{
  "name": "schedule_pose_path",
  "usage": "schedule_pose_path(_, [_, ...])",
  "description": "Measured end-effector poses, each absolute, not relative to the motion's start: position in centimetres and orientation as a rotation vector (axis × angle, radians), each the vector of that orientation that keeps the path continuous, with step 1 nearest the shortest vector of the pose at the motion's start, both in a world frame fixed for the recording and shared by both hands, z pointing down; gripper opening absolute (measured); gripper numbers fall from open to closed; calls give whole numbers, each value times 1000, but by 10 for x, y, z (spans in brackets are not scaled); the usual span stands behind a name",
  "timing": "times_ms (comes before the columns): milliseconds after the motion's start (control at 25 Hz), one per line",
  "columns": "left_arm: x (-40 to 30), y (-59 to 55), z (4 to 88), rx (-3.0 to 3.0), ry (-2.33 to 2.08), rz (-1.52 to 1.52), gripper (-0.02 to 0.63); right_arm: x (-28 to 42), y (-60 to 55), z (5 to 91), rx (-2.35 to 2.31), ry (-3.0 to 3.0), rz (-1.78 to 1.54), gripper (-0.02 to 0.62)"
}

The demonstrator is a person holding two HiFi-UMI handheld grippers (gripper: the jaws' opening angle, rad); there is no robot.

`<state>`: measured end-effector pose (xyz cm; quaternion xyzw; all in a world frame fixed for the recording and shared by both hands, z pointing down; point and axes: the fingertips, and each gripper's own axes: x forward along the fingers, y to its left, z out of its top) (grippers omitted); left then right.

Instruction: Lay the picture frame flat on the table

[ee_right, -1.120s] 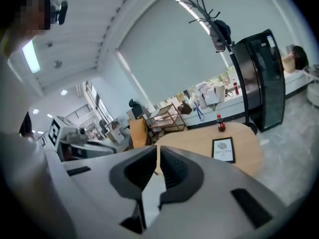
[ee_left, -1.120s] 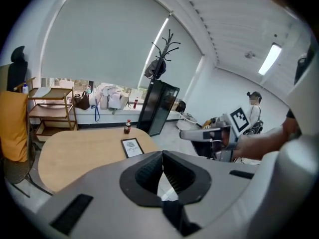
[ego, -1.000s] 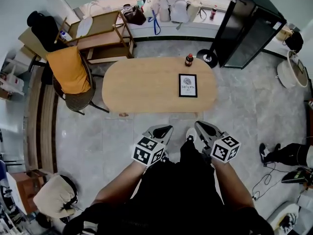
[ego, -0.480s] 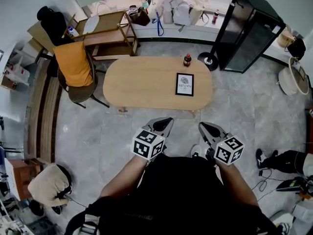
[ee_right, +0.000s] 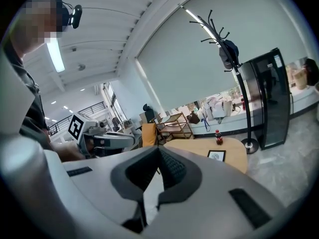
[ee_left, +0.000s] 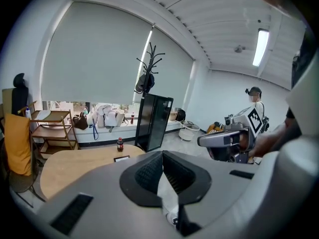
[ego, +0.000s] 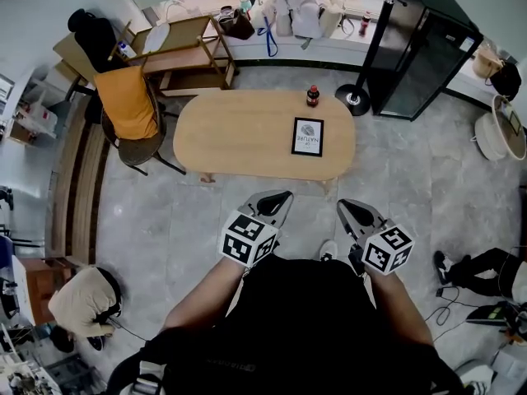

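Seemingly, little was left for us to do. In the head view, the black-edged rectangular picture frame lay flat on the oval light-wood counter, near its right end, with a small dark cola bottle beyond it. We held the left gripper and right gripper well apart from it. In the left gripper view our jaws met on nothing. The right gripper view showed the same, and the frame's white print faced up.
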<state>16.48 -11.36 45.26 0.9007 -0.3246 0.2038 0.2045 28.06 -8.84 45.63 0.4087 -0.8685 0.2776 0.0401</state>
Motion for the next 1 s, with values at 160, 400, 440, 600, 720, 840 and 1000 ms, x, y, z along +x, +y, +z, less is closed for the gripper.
schedule_pose_path(160, [169,-111,453,2514,-914,580,6,281,-85,458,1239,-2675,844,2])
schedule_pose_path(400, [165,-109,449,2526,-916,580,6,276,-85,457,1234,-2683,842,2])
schedule_pose_path(440, [164,-109,448,2525,-916,581,6,275,-85,456,1233,-2682,843,2])
schedule_pose_path(600, [160,-111,447,2525,-915,578,6,274,-85,457,1235,-2678,853,2])
schedule_pose_path(720, [158,-112,447,2528,-913,578,6,272,-86,457,1238,-2685,864,2])
schedule_pose_path(840, [155,-112,446,2530,-912,578,6,269,-86,455,1240,-2687,858,2])
schedule_pose_path(1000, [152,-113,445,2534,-911,583,6,266,-88,455,1247,-2681,855,2])
